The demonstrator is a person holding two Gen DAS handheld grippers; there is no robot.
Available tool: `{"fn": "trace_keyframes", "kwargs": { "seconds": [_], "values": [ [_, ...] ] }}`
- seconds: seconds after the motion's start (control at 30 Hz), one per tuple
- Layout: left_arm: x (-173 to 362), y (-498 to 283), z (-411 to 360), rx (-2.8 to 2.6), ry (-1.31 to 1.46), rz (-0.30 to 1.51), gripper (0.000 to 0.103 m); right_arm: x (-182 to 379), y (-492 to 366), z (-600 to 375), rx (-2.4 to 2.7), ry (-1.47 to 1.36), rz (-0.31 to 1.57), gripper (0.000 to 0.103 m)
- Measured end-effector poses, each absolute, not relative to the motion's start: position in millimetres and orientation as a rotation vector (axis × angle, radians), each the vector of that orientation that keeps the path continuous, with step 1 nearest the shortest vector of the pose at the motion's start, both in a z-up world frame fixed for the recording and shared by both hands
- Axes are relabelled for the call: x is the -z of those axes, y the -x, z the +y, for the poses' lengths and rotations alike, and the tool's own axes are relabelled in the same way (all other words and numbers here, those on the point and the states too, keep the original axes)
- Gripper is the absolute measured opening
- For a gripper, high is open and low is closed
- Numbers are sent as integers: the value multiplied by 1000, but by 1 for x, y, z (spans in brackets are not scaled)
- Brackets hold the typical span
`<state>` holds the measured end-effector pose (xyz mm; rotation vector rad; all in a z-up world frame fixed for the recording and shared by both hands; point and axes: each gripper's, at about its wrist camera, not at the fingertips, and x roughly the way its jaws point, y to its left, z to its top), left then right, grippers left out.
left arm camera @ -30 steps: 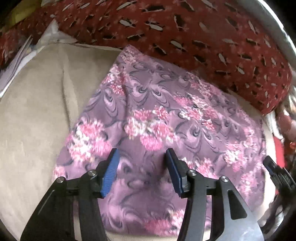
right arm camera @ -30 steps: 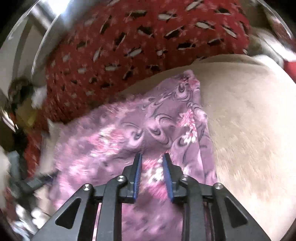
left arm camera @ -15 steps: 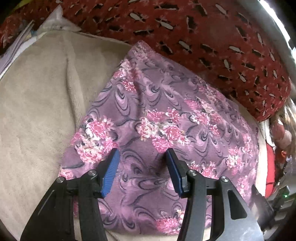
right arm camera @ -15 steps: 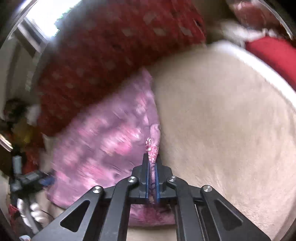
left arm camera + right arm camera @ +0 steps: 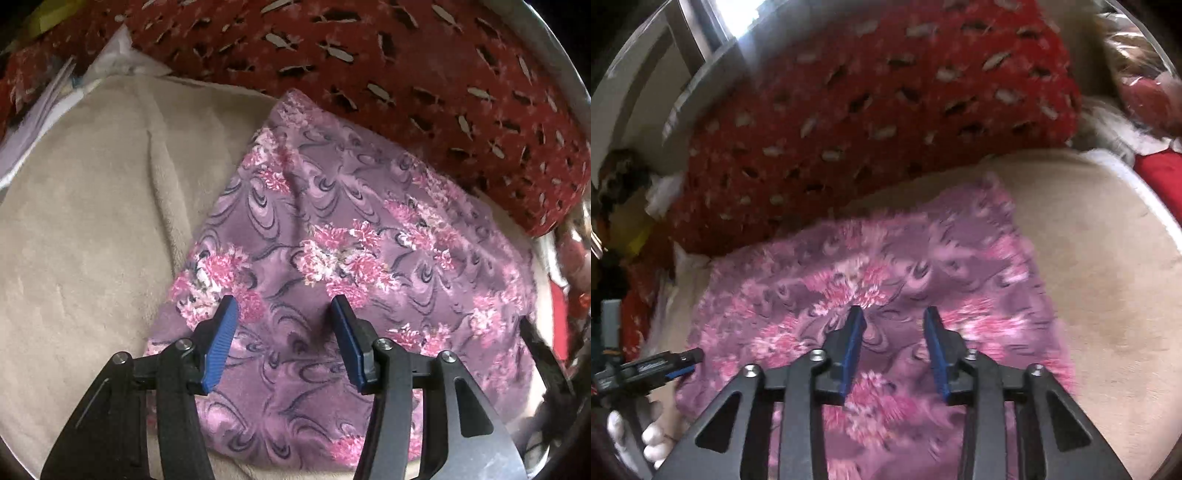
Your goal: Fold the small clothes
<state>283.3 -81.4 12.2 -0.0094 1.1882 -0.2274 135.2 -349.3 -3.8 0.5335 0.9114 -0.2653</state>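
Note:
A purple cloth with pink flowers (image 5: 332,236) lies folded flat on a beige blanket (image 5: 81,236). My left gripper (image 5: 282,314) is open and empty, hovering over the cloth's near left part. In the right wrist view the same cloth (image 5: 886,266) lies flat, blurred. My right gripper (image 5: 894,325) is open and empty above the cloth's middle. The left gripper's tip (image 5: 679,360) shows at the cloth's left edge in that view.
A red patterned pillow (image 5: 406,74) lies along the far edge of the cloth, also in the right wrist view (image 5: 879,110). White papers (image 5: 40,110) lie at the far left. A window frame (image 5: 683,55) stands behind. Beige blanket (image 5: 1108,277) extends to the right.
My right gripper was shut on the cloth's right edge half a second ago; it has let go, opened and moved over the cloth's middle. The left gripper stayed open and shifted slightly.

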Motion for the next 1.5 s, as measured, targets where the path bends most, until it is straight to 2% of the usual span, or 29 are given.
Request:
{"fn": "trace_keyframes", "kwargs": {
  "seconds": [0.07,0.1,0.17,0.2,0.37,0.47,0.67,0.73,0.8,0.87,0.93,0.97,1.0,1.13,1.23,1.33,1.37,1.43,1.47,1.5],
  "values": [
    [-12,-282,-85,221,-16,1178,52,12,-140,-333,284,-446,900,51],
    [-12,-283,-87,214,-21,1175,53,11,-141,-328,274,-416,898,64],
    [-11,-284,-88,210,-24,1171,54,11,-149,-314,251,-352,930,83],
    [-11,-284,-88,208,-25,1171,54,12,-153,-308,254,-316,946,88],
    [-11,-285,-89,201,-31,1168,55,15,-167,-308,270,-311,983,95],
    [-14,-284,-90,199,-32,1170,55,7,-172,-316,243,-312,1025,94],
    [-54,-293,-79,227,28,1078,58,-19,-156,-366,398,-408,888,92],
    [-47,-309,-83,208,1,1115,61,-6,-156,-384,445,-444,925,92],
    [-30,-323,-90,202,-50,1194,61,21,-162,-392,480,-411,1045,93],
    [-8,-331,-100,201,-113,1266,61,21,-159,-395,472,-412,997,96],
    [-8,-331,-102,201,-147,1251,62,15,-159,-399,460,-443,1002,95],
    [-13,-331,-103,213,-156,1253,62,8,-155,-404,458,-461,967,89],
    [-19,-331,-102,235,-151,1269,62,3,-151,-410,459,-482,935,88],
    [-43,-344,-105,314,-81,1280,62,-2,-148,-453,513,-608,876,88],
    [-53,-362,-122,354,-95,1252,62,7,-161,-481,511,-694,906,88],
    [-51,-381,-142,424,-74,1278,62,16,-177,-488,475,-725,917,84],
    [-48,-385,-147,444,-65,1292,62,19,-184,-489,453,-731,923,79],
    [-40,-396,-161,476,-60,1316,62,21,-196,-484,370,-748,925,37],
    [-36,-400,-168,468,-70,1316,62,22,-200,-483,345,-753,931,8],
    [-30,-403,-172,450,-82,1311,62,19,-201,-484,338,-750,915,9]
  ]
}}
